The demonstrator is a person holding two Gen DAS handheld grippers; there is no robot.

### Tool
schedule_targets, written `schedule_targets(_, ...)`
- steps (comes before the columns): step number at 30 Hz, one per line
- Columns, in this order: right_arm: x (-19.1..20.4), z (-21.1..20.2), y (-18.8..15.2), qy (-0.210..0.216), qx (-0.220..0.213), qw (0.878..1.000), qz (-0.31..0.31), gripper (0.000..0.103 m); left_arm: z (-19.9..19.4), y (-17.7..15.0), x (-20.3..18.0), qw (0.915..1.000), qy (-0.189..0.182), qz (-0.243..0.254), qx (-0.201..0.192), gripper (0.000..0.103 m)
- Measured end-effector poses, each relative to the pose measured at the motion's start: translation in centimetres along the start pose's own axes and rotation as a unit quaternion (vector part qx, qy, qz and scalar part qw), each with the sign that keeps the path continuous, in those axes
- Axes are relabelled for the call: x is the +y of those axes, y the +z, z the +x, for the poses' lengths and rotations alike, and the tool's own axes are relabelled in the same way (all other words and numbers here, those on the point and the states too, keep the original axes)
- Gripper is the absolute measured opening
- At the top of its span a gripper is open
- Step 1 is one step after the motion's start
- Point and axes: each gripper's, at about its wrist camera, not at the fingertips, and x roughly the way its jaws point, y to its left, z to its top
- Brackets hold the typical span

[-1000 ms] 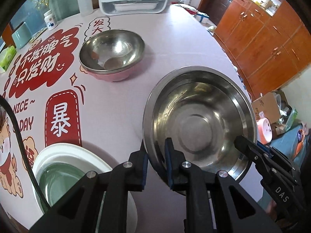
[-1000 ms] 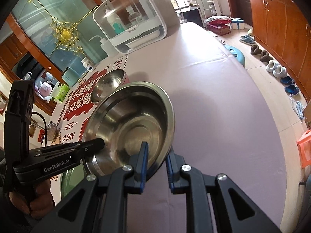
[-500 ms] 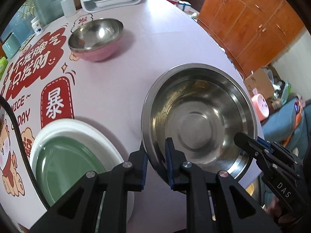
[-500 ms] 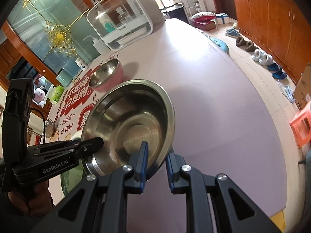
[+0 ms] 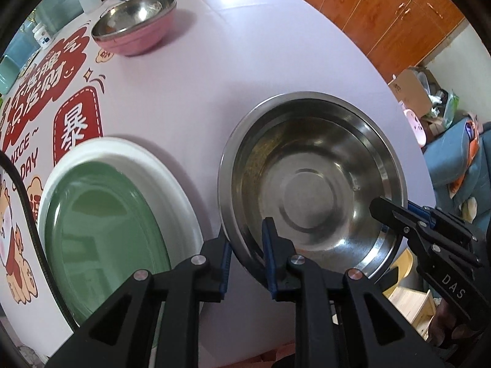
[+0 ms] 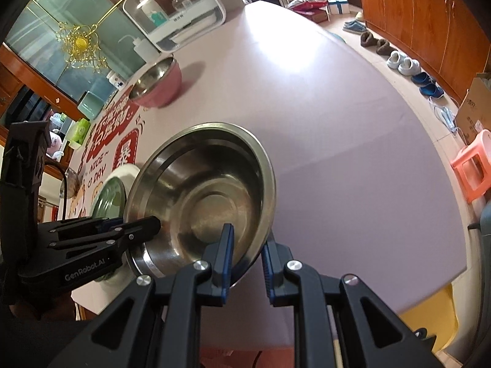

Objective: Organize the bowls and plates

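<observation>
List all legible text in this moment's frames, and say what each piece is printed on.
"GenRobot.AI": side of the left gripper.
"DAS": body of the right gripper.
"NICE~" and "DAY": printed tablecloth.
"暴": red panel on that tablecloth.
Larger red patch of Chinese characters: too distorted to read reliably.
Bottle labels and cardboard box print: too small to read.

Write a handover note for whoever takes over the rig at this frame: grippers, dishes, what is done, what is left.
Left gripper: shut on the near-left rim of the large steel bowl.
Right gripper: shut on the same bowl's near-right rim; the bowl appears lifted above the table.
Green plate sits inside the white plate, left of the held bowl.
Pink-sided steel bowl stands apart at the far side.
Done: the plates are nested.
Left: set down the large bowl, probably grouping it with the pink one.
</observation>
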Motion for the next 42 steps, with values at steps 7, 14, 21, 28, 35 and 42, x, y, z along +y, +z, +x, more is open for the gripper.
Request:
schedule_targets(7, 0.3, 0.4, -0.9, -0.002, 0.013, 1.0, -0.006, 0.017, 0.5, -0.9, 0.1, 0.9999, 0.005, -0.003, 0.013, 0.018)
schedule_targets(14, 0.8, 0.7, -1.0, -0.007, 0.021, 0.999, -0.025, 0.017, 0.8, -1.7, 0.5, 0.9996, 0.01, -0.015, 0.021, 0.019)
schedule_targets(21, 1.1, 0.9, -0.8, -0.018, 0.027, 0.999, -0.032, 0.017, 0.6, -2.0, 0.6, 0.9996, 0.008, -0.017, 0.023, 0.02)
schedule_targets(28, 0.7, 0.2, 0.0, -0.027, 0.017, 0.999, -0.025, 0.018, -1.5, -1.9, 1.3, 0.9997, -0.005, -0.023, -0.004, 0.036)
schedule_targets(35, 1.0, -0.2, 1.6, -0.031, 0.008, 0.999, -0.029, 0.026, -4.6, -0.6, 2.0, 0.9987, -0.025, -0.029, -0.034, 0.052)
schedule_targets(42, 1.8, -0.7, 4.1, -0.031, -0.012, 0.999, -0.024, 0.035, -7.7, 1.0, 3.6, 0.9966, -0.014, -0.047, -0.067, 0.065)
